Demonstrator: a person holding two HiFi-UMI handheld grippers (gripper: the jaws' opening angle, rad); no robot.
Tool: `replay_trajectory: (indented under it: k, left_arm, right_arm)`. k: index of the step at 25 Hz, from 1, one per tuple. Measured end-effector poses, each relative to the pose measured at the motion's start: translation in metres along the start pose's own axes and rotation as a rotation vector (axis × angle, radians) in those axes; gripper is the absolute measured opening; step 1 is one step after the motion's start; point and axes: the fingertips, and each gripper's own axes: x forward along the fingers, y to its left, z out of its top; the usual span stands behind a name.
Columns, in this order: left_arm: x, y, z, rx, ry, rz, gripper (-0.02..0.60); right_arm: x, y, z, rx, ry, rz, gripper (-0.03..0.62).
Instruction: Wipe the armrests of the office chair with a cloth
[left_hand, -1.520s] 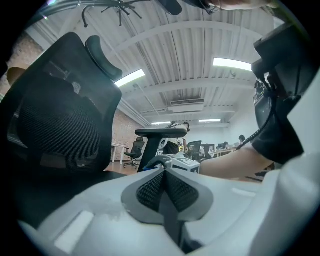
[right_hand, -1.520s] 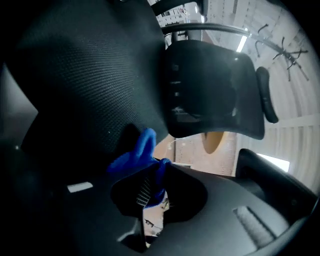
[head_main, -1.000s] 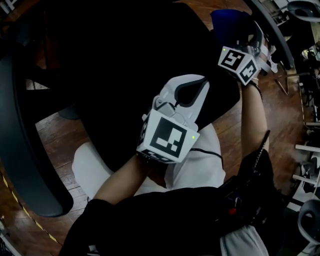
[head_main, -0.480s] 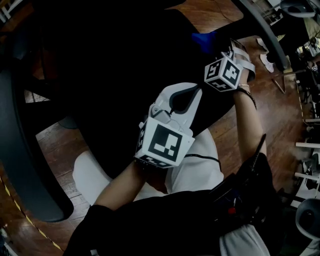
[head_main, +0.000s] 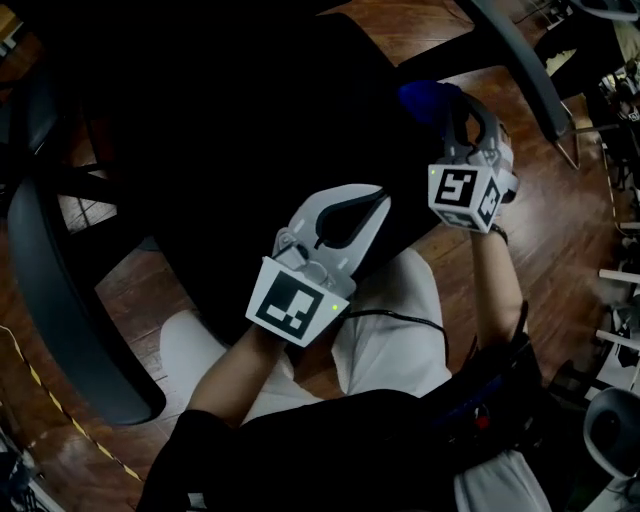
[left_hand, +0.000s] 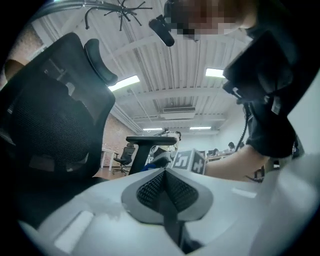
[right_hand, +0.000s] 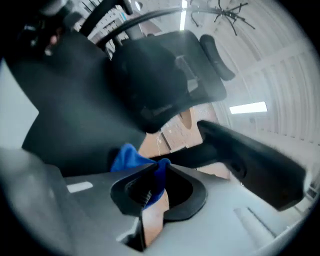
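Both grippers have their jaws together: the left gripper (left_hand: 165, 172) on nothing, the right gripper (right_hand: 159, 167) pinching the blue cloth (right_hand: 127, 157). The armrest (right_hand: 250, 155) lies just beyond the cloth, its long axis slanting across the right gripper's line, so that hand is nearer.

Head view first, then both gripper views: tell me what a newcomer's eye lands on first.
The bright blue cloth stands out, pinched in the right gripper's jaws close to the black padded armrest. The big black mesh office chair fills the upper left of the head view. The white left gripper, jaws shut and empty, sits mid-picture there, over the seat's edge.
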Motion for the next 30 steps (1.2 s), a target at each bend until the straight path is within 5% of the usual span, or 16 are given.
replay_trajectory:
  k: [3, 5, 7, 11, 13, 16, 18, 22, 26, 30]
  left_arm:
    - [-0.007, -0.016, 0.008, -0.057, 0.012, -0.03, 0.003]
    - [-0.016, -0.024, 0.048, -0.25, -0.069, 0.042, 0.003]
    - [-0.013, -0.042, 0.106, -0.34, -0.181, 0.067, 0.003]
    - [-0.015, -0.082, 0.187, -0.429, -0.163, 0.106, 0.003]
    - [-0.028, -0.104, 0.234, -0.492, -0.132, 0.064, 0.003]
    - [-0.017, -0.136, 0.295, -0.346, -0.058, -0.189, 0.005]
    - [0.012, -0.128, 0.304, -0.214, 0.017, -0.232, 0.005]
    - [0.078, -0.059, 0.271, -0.295, 0.145, 0.086, 0.005]
    - [0.12, -0.001, 0.302, -0.269, 0.091, 0.445, 0.005]
    - [0.151, -0.01, 0.337, -0.288, 0.119, 0.556, 0.005]
  right_arm:
    - [-0.059, -0.009, 0.064, 0.081, -0.158, 0.114, 0.034]
    - [-0.089, -0.044, 0.092, 0.298, -0.232, 0.156, 0.034]
    - [-0.113, -0.097, 0.099, 0.505, -0.232, 0.138, 0.034]
    - [-0.132, -0.201, 0.095, 0.424, -0.167, 0.093, 0.035]
    - [-0.15, -0.242, 0.096, 0.474, -0.164, 0.076, 0.034]
    - [-0.172, -0.293, 0.074, 0.507, -0.148, 0.057, 0.035]
    - [-0.171, -0.314, 0.038, 0.532, -0.137, 0.056, 0.035]
    - [-0.136, -0.325, -0.036, 0.708, -0.168, 0.164, 0.034]
    - [-0.101, -0.356, -0.04, 0.793, -0.332, 0.306, 0.035]
    - [-0.09, -0.39, -0.04, 0.744, -0.436, 0.408, 0.035]
